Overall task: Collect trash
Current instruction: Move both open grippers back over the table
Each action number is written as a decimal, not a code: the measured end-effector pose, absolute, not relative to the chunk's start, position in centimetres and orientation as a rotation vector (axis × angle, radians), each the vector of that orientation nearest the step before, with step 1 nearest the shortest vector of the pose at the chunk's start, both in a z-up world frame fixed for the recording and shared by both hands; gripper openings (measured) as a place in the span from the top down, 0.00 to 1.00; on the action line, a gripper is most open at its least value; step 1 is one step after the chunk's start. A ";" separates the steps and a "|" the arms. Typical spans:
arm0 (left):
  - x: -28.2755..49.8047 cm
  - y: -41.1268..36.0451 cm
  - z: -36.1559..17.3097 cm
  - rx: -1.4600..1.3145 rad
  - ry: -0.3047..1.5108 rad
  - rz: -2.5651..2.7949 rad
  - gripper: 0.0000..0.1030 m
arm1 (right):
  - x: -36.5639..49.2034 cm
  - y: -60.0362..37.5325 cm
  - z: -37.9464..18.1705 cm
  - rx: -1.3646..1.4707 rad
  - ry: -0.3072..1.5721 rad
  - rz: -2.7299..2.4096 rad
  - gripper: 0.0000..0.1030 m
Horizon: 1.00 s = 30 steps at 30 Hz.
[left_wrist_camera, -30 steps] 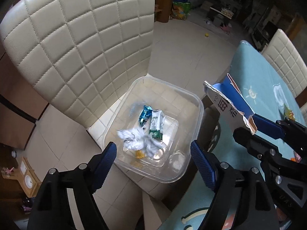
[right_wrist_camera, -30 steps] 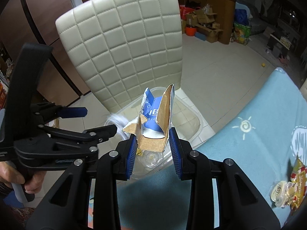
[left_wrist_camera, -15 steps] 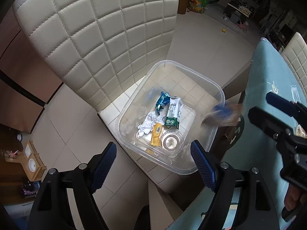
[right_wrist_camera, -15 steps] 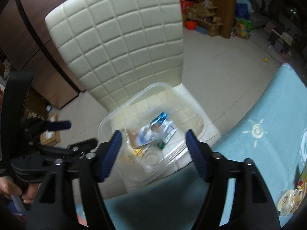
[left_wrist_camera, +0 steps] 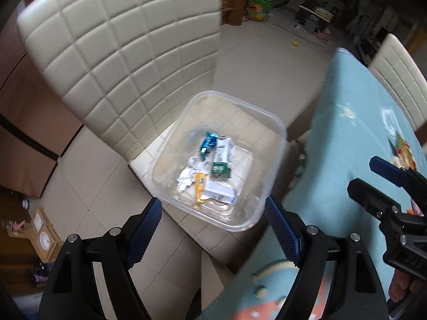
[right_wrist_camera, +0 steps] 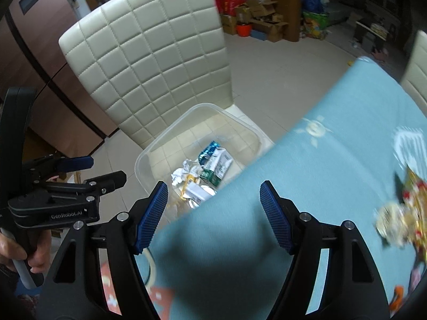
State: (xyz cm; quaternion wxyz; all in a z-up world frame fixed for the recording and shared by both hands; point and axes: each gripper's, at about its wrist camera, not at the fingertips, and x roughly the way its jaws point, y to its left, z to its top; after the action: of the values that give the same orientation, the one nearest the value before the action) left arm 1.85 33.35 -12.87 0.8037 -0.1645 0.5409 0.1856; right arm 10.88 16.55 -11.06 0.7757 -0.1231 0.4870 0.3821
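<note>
Clear plastic bin (left_wrist_camera: 269, 122): stands on the seat of the cream quilted chair (left_wrist_camera: 120, 53), just beside the table edge; its rim shows unbroken in the left wrist view; in the right wrist view the table hides its near corner
Trash in the bin: a blue foil wrapper (left_wrist_camera: 208, 142) lies toward the chair back; a white and green carton (left_wrist_camera: 221, 157) lies flat beside it; crumpled white paper (left_wrist_camera: 186, 177), a yellow packet (left_wrist_camera: 200, 186) and a white and blue torn box piece (left_wrist_camera: 220, 192) sit nearer the gripper, touching or overlapping one another; something round and shiny shows under the box piece, too blurred to name
Left gripper (left_wrist_camera: 213, 229): hovers above the near rim of the bin; blue ribbed pads spread wide with nothing between them; seen from the side in the right wrist view (right_wrist_camera: 106, 170), jaws apart
Right gripper (right_wrist_camera: 213, 213): held over the table edge beside the bin; pads well apart and empty
Table (right_wrist_camera: 333, 160): covered in a light blue cloth with pale printed figures
Trash on the table: a red and yellow snack wrapper (right_wrist_camera: 408, 210) with a pale crumpled piece (right_wrist_camera: 389, 221) touching it, both blurred, well apart from the bin
Second cream chair (left_wrist_camera: 395, 80): stands at the far side of the table
</note>
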 end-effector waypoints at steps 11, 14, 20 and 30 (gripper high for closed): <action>3.1 22.2 -9.5 -0.187 1.133 0.187 0.25 | 8.9 3.0 -9.1 -0.095 1.034 0.592 0.25; 3.6 18.2 -9.4 -0.140 1.140 0.119 0.25 | 8.2 -1.2 -9.2 -0.060 1.035 0.519 0.25; 4.9 10.2 -9.4 -0.060 1.152 -0.020 0.25 | 7.1 -10.7 -9.7 0.016 1.049 0.346 0.24; 8.1 -2.1 -9.1 0.037 1.149 -0.228 0.24 | 7.1 -23.5 -10.6 0.057 1.061 0.105 0.24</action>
State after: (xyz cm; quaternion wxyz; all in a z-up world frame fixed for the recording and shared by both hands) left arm 8.08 -2.09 -9.06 0.8333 0.0176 0.5420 -0.1074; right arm 7.14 -23.49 -10.59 0.8608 0.0274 0.5058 0.0502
